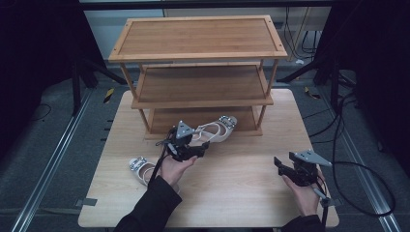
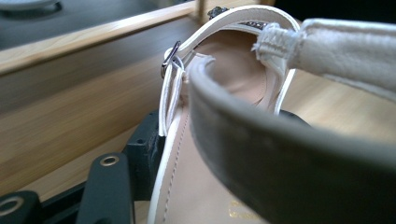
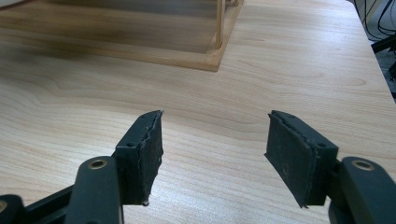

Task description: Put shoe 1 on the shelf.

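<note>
Right now your left gripper has its jaws closed on the heel end of a cream strappy sandal, which hangs just in front of the bottom shelf of the wooden shoe rack, its jewelled toe already at that shelf's front lip. In the left gripper view the sandal's heel cup and buckled ankle strap sit right against the camera, so the hold looks deep and the shoe should not swing much. To do this step well, keep the sole level with the bottom shelf, lead with the toe, and lift it just over the raised front edge of the rack before you push inward; a low approach would likely catch the toe on that lip. Aim between the rack's two front posts, where there is open room on either side of the sandal, and mind the middle shelf close above the straps. Your right gripper is held wide open with nothing between its pads, parked over bare table well to the right of the rack, so it will not crowd you. The matching sandal lies on the table in front of the rack's left corner, just beside your left forearm; watch your sleeve there.
</note>
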Tool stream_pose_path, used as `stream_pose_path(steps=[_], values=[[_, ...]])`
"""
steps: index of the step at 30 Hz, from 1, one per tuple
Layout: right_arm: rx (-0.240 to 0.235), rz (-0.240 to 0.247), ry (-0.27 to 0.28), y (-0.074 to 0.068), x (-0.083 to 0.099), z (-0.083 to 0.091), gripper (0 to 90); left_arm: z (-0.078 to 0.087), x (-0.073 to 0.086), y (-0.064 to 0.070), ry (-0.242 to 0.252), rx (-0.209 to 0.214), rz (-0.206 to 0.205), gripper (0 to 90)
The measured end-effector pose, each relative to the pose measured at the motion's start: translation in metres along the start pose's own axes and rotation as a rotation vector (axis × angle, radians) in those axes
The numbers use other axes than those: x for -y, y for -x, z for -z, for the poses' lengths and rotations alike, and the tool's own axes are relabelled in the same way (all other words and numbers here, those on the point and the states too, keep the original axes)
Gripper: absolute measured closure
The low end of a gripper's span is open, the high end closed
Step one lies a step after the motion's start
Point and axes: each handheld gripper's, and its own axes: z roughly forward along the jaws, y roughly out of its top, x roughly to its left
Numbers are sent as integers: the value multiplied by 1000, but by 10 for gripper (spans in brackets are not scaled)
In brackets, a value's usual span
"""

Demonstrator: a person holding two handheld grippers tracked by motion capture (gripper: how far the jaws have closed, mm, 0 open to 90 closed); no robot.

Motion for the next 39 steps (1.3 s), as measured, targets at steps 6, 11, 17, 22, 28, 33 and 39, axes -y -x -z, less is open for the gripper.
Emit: stream_pose_path(steps=[6,11,17,22,28,33,39], values=[[-5,2,-5,-1,0,-1,362,-13,0,-27,-13,-68,54,386],[-6,18,-6,-1,1,-2,365,-28,-2,-44,-28,-118,81,386],[-13,28,-9,-3,2,-4,367,-46,-1,-55,-50,-158,107,386],[-19,30,-16,-5,2,-4,367,-57,0,-58,-55,-169,126,385],[-21,36,-20,-6,3,-5,368,-71,4,-65,-92,-187,163,385],[-22,41,-21,-7,3,-5,368,-77,9,-69,-114,-201,177,385],[-23,40,-22,-6,3,-5,367,-78,15,-72,-96,-185,204,378]])
